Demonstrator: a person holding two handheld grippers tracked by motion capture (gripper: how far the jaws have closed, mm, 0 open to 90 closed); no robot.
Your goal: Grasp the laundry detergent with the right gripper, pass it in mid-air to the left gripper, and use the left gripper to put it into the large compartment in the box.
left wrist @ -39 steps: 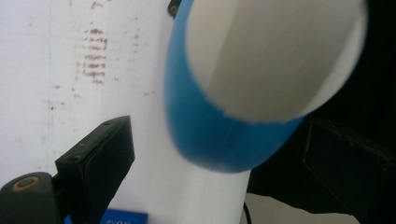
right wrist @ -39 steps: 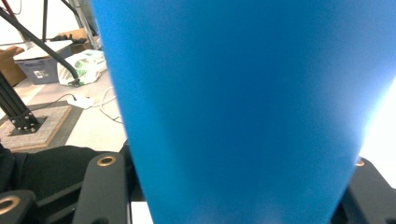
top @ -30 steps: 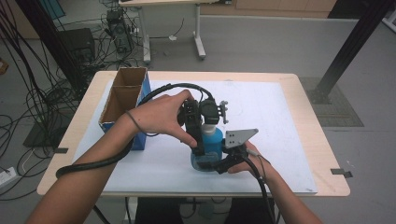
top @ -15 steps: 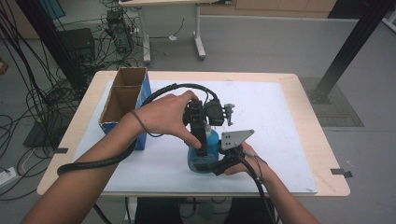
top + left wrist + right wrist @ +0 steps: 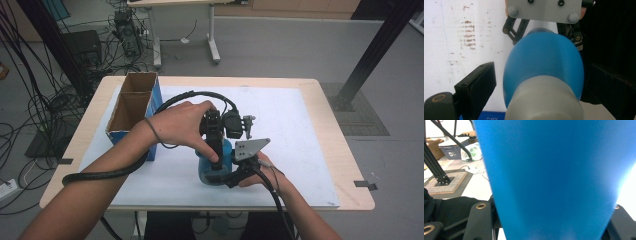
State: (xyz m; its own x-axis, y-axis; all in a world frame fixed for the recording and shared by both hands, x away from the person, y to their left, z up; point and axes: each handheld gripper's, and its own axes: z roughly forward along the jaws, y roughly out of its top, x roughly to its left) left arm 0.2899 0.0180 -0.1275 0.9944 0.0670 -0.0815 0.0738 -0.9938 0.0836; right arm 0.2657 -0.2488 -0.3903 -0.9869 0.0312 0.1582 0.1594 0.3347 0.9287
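Currently, my right gripper (image 5: pixel 220 176) pinches the blue bottle (image 5: pixel 212 162) at its body and holds it upright near the front edge of the worktop (image 5: pixel 310 150). My left gripper (image 5: pixel 216 132) is above it, jaws spread to either side of the white cap (image 5: pixel 544 100) without pressing; they have just closed slightly. I judge the step in hand to be gripping the cap for unscrewing. The next move calls for closing squarely on the cap while the right grip resists rotation. A white sheet covers the worktop, and an open cardboard box (image 5: pixel 131 107) stands at its left. Cables (image 5: pixel 30 100) lie on the grey floor beyond.
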